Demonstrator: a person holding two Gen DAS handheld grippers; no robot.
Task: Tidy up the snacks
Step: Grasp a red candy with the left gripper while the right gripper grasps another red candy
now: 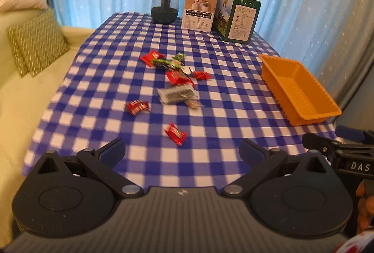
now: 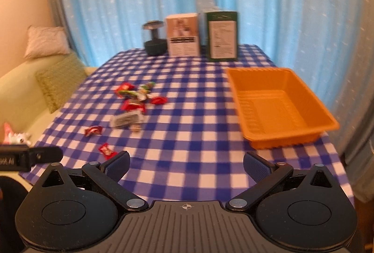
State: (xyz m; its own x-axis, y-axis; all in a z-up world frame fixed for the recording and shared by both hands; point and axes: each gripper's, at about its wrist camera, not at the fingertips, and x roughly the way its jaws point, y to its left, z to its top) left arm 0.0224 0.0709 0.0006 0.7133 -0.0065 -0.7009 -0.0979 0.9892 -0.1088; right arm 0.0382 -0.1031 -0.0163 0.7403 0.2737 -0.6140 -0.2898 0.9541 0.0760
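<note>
Two hand-held grippers hover at the near edge, left hand-held gripper (image 1: 182, 151) and right hand-held gripper (image 2: 186, 165), both spread wide and empty. Nothing is picked yet; the nearest red candy (image 1: 175, 133) lies just ahead of the left one, likely the first grasp, calling for a low, centred close. Further on, scattered snack wrappers (image 1: 174, 70) sit mid-tabletop, well apart from the empty orange tray (image 2: 278, 108). Checked blue cloth (image 2: 198, 136), two boxes, a jar, curtains behind
</note>
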